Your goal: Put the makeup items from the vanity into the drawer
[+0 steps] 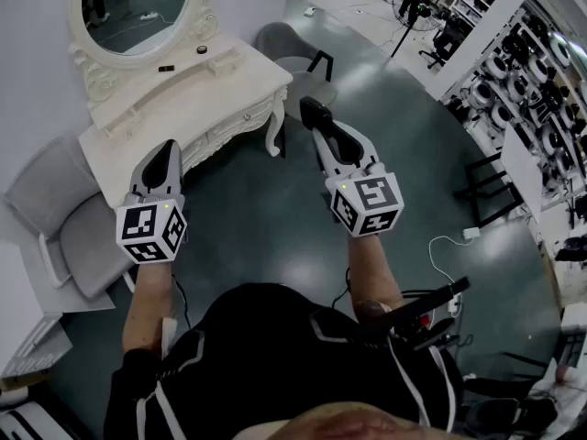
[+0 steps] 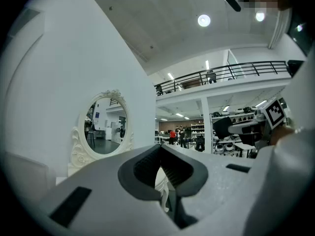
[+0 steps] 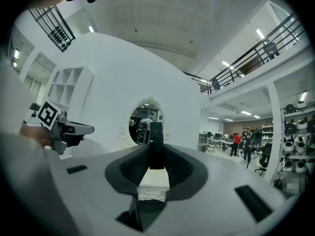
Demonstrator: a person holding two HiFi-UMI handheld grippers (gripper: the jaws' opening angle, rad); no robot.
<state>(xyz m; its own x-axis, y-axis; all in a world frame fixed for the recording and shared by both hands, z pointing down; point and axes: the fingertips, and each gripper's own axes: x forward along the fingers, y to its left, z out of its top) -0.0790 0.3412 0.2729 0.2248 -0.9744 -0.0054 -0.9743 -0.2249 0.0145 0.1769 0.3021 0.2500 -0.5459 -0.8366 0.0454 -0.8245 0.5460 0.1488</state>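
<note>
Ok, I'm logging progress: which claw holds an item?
The right claw: a black item is clamped upright in it. The left claw is shut, with nothing in it.

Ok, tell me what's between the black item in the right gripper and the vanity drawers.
Nothing visible: only bare floor separates the black item, held by the right gripper, from the drawer fronts of the vanity, which look shut.

floor (image 1: 261,211): glossy dark grey | wall (image 2: 59,73): white | chair (image 1: 64,223): grey | shelving (image 1: 532,71): right side | ceiling lights (image 2: 204,20): on
</note>
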